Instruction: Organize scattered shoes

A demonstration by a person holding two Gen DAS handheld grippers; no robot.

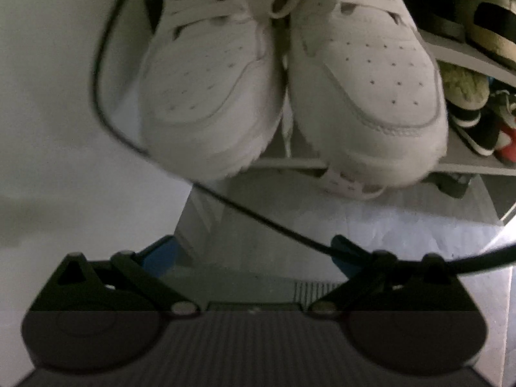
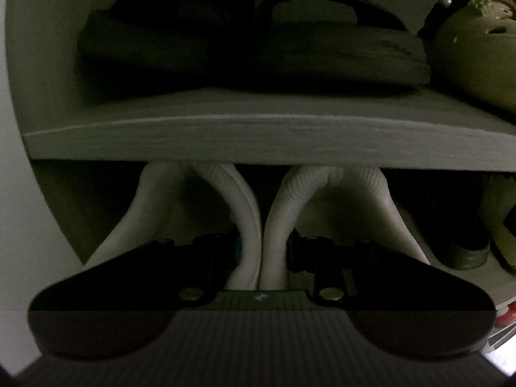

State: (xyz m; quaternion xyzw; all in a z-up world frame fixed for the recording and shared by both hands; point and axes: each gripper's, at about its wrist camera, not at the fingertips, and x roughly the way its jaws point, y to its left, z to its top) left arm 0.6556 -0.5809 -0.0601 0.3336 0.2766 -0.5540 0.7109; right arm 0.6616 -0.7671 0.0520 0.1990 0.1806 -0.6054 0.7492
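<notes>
Black fingers of the right gripper (image 2: 262, 251) pinch the touching inner collars of two white sneakers (image 2: 258, 213), their toes hidden under a grey shelf (image 2: 258, 135); dark sandals (image 2: 251, 38) above are hard to make out. Left gripper (image 1: 254, 254) spreads wide, empty, apparently below the pair, a cable (image 1: 200, 187) crossing between.
</notes>
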